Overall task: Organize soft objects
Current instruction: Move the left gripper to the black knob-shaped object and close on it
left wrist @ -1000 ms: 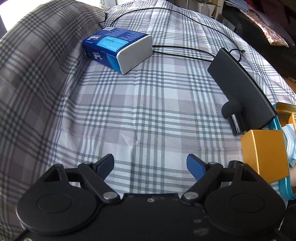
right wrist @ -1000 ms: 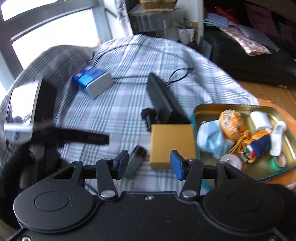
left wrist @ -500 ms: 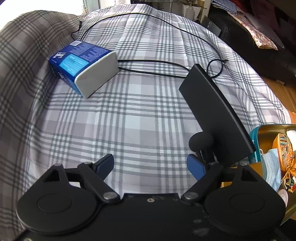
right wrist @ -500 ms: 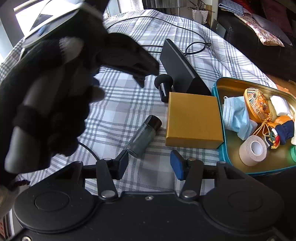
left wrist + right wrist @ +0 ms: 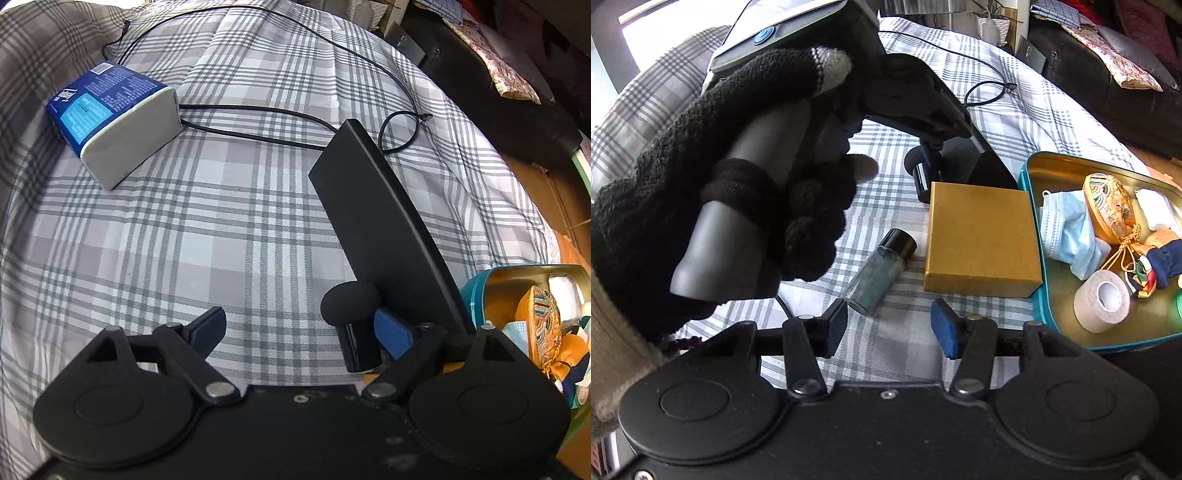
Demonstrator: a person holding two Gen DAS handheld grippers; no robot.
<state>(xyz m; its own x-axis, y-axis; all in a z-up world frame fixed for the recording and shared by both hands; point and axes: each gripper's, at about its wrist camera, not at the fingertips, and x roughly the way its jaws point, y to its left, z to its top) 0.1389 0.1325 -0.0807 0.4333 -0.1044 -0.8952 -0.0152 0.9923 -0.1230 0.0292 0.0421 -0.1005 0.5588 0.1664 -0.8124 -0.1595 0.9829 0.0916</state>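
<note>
**Lining up over the black foam-tipped piece**

My left hand-held gripper hangs wide, nothing between the pads; its jaws have just been opening a little further. The right pad sits just beside the black foam-tipped cylinder that lies at the near end of the flat black panel. My right hand-held gripper is parted about halfway and empty, hovering over the plaid cloth near the small glass bottle and the gold box.

The soft things are split. The blue tissue pack lies well apart, near the far left of the cloth. The blue face mask, the embroidered pouch and a roll of tape already lie in the teal tin on the right.

I judge the step in hand to be a reach, though whether for the foam tip or the tissue pack I cannot say. To do it well I would centre the target between both pads before closing — right now the cylinder is off to one side — and squeeze gently, since soft things deform.

A black cable loops across the cloth behind the panel; I should keep clear of it. The cloth covers a rounded, cushioned surface, so things may roll. A dark sofa stands beyond, with daylight at the upper left.
</note>
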